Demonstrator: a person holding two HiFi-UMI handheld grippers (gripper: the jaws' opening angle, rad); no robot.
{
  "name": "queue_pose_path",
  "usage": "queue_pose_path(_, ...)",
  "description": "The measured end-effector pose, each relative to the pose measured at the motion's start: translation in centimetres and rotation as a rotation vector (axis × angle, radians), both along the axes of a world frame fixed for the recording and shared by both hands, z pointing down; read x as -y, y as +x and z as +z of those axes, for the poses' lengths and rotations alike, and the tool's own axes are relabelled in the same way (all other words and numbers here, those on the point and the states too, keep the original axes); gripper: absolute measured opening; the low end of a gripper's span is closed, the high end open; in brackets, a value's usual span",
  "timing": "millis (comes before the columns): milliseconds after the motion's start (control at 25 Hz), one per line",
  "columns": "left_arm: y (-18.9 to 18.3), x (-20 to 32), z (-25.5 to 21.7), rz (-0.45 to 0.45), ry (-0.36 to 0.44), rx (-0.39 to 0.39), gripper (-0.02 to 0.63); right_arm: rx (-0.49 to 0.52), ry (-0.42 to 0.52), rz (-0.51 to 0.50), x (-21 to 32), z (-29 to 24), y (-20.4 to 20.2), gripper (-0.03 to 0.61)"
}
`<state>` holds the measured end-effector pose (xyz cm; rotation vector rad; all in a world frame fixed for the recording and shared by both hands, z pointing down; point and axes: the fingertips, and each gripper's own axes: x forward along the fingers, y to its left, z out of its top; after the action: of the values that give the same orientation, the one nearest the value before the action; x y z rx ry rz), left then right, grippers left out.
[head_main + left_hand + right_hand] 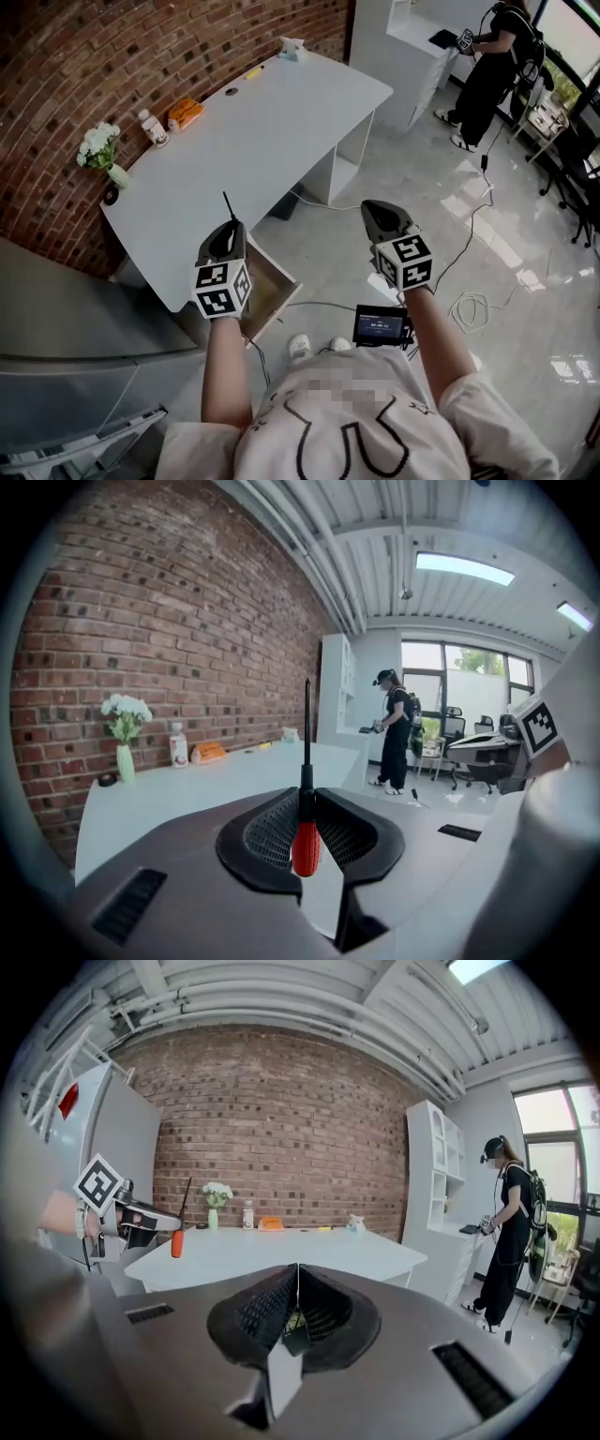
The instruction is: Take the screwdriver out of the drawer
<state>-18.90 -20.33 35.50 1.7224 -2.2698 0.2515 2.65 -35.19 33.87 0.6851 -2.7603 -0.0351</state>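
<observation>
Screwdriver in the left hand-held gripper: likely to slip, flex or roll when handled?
The screwdriver looks rigid: its thin shaft stands straight above the jaws. It is probably light, held by the left hand-held gripper alone. The smooth red handle is pinched near its top, so it might pivot; set down on the table, its round shape would likely roll.

No legible writing in any view.
Screen (381,326) at six o'clock: pale digits, too small to read. Bottle (153,127) at ten o'clock: label blurred. Left cube (222,288) and right cube (404,261): only black-and-white square markers, no letters.
</observation>
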Motion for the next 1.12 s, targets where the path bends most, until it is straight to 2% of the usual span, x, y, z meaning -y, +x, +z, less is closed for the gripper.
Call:
queue_pose_path(240,0.4,-0.4,-5.2,0.002,0.14,0.085,0.064,0.071,0.104,0.01,-0.8,-4.3,1.3,0.02)
queue_pose_path(520,1.8,-1.6,-9.7,0.02,0.304,0.153,0.064,0.178,0.164,-0.008,-2.4,-7.2,2.4,0.018)
queue_pose_path(800,2.4,-3.2,-12.6,-0.008,0.388,0.215,0.064,0.233,0.287,-0.005,-4.0,-11.4,3.3,0.018)
queue_pose_path(960,2.9,-3.9,-14.1,-0.019,0.427,0.24,0.064,0.307,0.368,-0.006,-4.9,-13.7,3.6,0.018)
queue_pose_path(1120,3.5,-3.9,-15.0,-0.003,0.43,0.28,0.064,0.338,0.384,-0.011,-5.5,-14.3,3.8,0.018)
